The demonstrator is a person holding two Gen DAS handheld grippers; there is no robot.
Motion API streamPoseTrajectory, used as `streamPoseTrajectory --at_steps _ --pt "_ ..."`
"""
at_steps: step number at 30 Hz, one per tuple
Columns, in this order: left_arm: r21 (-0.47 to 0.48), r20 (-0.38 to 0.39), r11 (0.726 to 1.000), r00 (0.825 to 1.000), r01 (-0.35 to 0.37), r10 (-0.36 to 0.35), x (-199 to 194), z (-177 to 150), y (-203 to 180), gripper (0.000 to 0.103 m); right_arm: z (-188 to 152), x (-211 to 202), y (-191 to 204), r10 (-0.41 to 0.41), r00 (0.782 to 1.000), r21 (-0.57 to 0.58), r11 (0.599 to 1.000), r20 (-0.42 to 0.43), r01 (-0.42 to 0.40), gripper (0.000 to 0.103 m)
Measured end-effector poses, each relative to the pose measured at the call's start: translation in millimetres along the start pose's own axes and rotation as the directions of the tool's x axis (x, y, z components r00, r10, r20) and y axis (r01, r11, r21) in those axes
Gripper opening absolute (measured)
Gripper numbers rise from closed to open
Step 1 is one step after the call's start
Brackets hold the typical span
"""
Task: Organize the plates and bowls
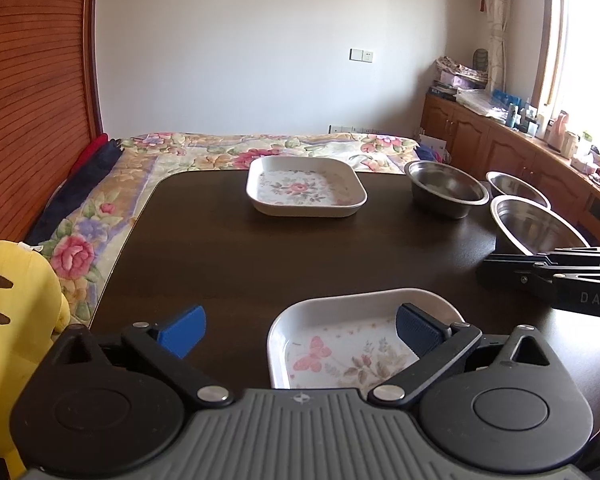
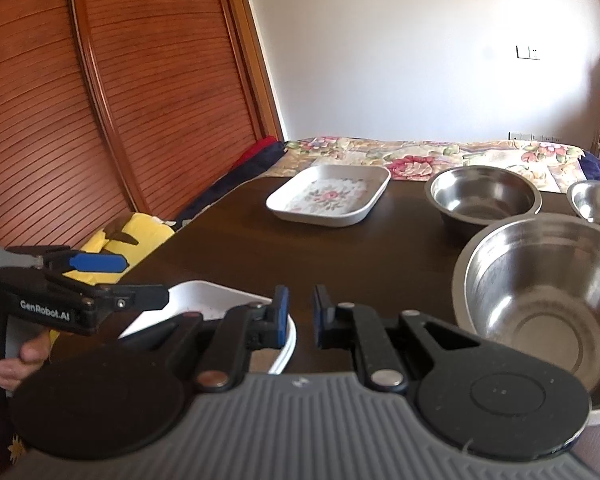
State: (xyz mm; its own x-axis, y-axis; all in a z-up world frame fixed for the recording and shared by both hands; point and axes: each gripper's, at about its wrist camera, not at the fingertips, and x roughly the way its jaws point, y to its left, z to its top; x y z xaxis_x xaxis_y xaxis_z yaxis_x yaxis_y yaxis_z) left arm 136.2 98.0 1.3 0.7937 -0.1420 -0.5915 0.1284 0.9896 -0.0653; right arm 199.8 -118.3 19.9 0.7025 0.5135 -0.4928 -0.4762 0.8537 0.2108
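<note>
- The near plate (image 1: 364,340), white and square with a butterfly and flower print, lay at the 6 o'clock edge of the dark counter (image 1: 260,248).
- The left hand-held gripper (image 1: 300,332) stood wide open; its right pad sat over the near plate's inside, its left pad over bare counter, gripping nothing.
- The right hand-held gripper (image 2: 299,316) was narrowed to a small gap, empty, just beside the near plate's right rim as seen from the right wrist.
- A far plate (image 1: 306,186), white with a rose print, sat at 12 o'clock near the counter's far edge.
- A steel bowl (image 1: 446,188) stood at about 1 o'clock, right of the far plate and apart from it.
- A big bowl (image 2: 540,300) stood at 3 o'clock, near the right hand-held gripper.
- A small bowl (image 2: 598,200) sat behind the big bowl; whether they touched could not be told.
- A person's fingers (image 2: 20,356) held the left handle.
- A yellow plush (image 1: 16,332) lay at 9 o'clock off the counter, on the flowered bed (image 1: 204,152).
</note>
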Motion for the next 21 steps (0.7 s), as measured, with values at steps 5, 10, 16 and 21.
streamPoseTrajectory --at_steps 5,10,16,21 --pt "0.006 0.004 1.000 1.000 -0.004 0.004 0 4 -2 0.103 2 0 -1 -0.001 1.000 -0.003 1.000 0.004 0.001 0.014" --pt "0.017 0.005 1.000 1.000 -0.014 0.014 -1 7 -3 0.103 6 1 -3 -0.004 1.000 -0.003 1.000 0.007 0.004 0.014" --pt "0.017 0.029 1.000 0.999 -0.024 0.023 -3 9 1 0.103 11 3 -4 -0.008 1.000 -0.008 1.000 0.011 0.008 0.014" --pt "0.079 0.059 0.995 0.997 -0.057 0.053 -2 17 0 0.103 21 5 -4 -0.016 1.000 -0.031 0.999 0.019 0.016 0.017"
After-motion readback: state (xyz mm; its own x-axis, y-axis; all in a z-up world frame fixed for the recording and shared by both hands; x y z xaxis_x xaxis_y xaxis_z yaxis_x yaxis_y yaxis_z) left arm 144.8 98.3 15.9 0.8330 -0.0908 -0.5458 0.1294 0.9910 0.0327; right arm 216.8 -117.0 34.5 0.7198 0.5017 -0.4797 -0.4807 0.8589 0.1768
